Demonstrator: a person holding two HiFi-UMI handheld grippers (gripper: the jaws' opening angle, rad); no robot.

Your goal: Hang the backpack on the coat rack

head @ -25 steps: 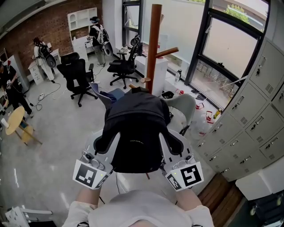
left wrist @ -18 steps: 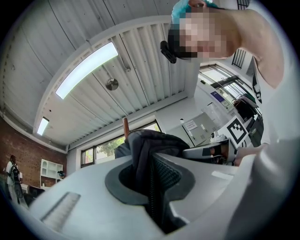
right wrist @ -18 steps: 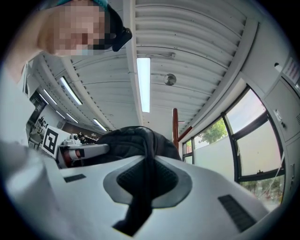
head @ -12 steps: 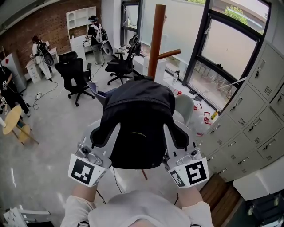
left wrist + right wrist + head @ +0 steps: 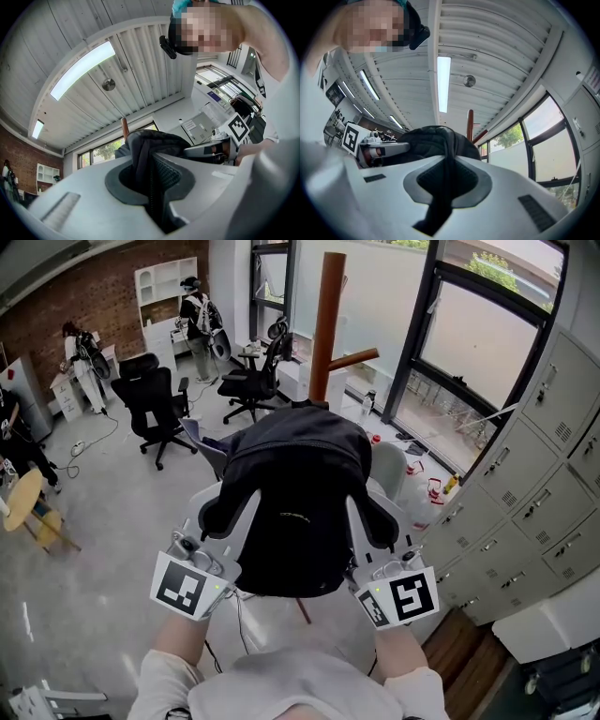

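Note:
A black backpack (image 5: 292,502) hangs in the air in front of me, held from both sides. My left gripper (image 5: 228,517) is shut on its left shoulder strap (image 5: 154,185). My right gripper (image 5: 367,521) is shut on the right strap (image 5: 443,187). The brown wooden coat rack pole (image 5: 327,324) rises just beyond the bag, with a peg (image 5: 354,359) sticking out to the right at about the bag's top. In both gripper views the pole (image 5: 470,124) shows behind the bag, and each view shows the other gripper across the bag.
Grey lockers (image 5: 534,474) line the right side and a tall window (image 5: 469,343) stands behind the rack. Black office chairs (image 5: 155,404) and people by a white shelf (image 5: 169,282) are at the far left. A grey chair (image 5: 389,465) sits under the bag.
Both grippers have lifted the backpack and carried it toward the pole. Its top now covers the lower pegs and the base of the pole that showed a second ago.

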